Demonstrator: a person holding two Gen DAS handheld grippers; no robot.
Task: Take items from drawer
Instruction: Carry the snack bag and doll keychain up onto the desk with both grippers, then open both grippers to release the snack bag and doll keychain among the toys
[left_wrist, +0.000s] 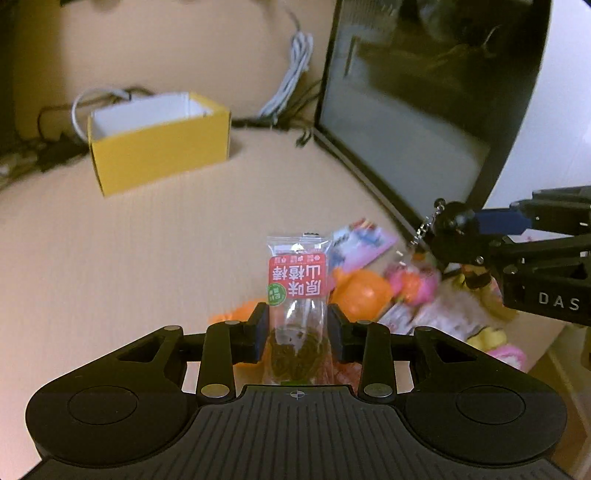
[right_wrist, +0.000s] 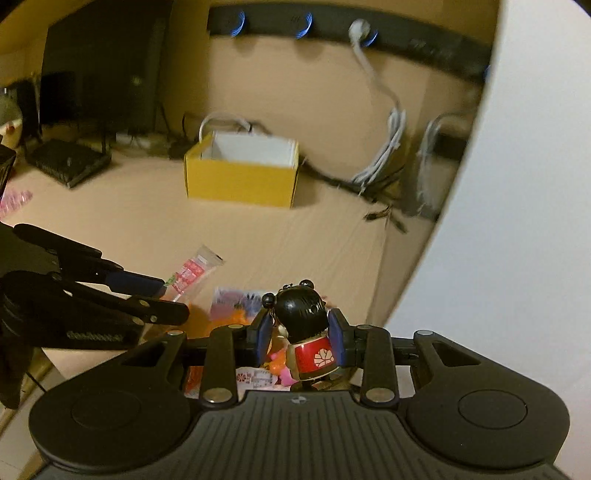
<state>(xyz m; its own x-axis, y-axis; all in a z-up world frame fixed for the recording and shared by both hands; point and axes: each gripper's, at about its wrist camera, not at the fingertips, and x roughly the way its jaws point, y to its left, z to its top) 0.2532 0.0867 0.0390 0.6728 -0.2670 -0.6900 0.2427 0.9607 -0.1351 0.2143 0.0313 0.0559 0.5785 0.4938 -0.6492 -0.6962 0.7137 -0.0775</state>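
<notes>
My left gripper (left_wrist: 297, 322) is shut on a clear snack packet (left_wrist: 298, 291) with a red label and dark contents; the packet stands upright between the pads. From the right wrist view the same packet (right_wrist: 192, 275) sticks out of the left gripper (right_wrist: 162, 295) at the left. My right gripper (right_wrist: 301, 332) is shut on a small doll keychain (right_wrist: 304, 328) with black hair and a red top. In the left wrist view that right gripper (left_wrist: 448, 227) reaches in from the right, with the keychain's chain (left_wrist: 423, 230) hanging. Below both lies a pile of colourful items (left_wrist: 369, 288).
A yellow open box (left_wrist: 159, 142) with a white inside stands on the tan desk (left_wrist: 147, 240), also seen as the yellow box (right_wrist: 242, 171). A dark monitor (left_wrist: 424, 92) rises at the right. White cables (left_wrist: 295, 74) and a black router (right_wrist: 68, 160) sit at the back.
</notes>
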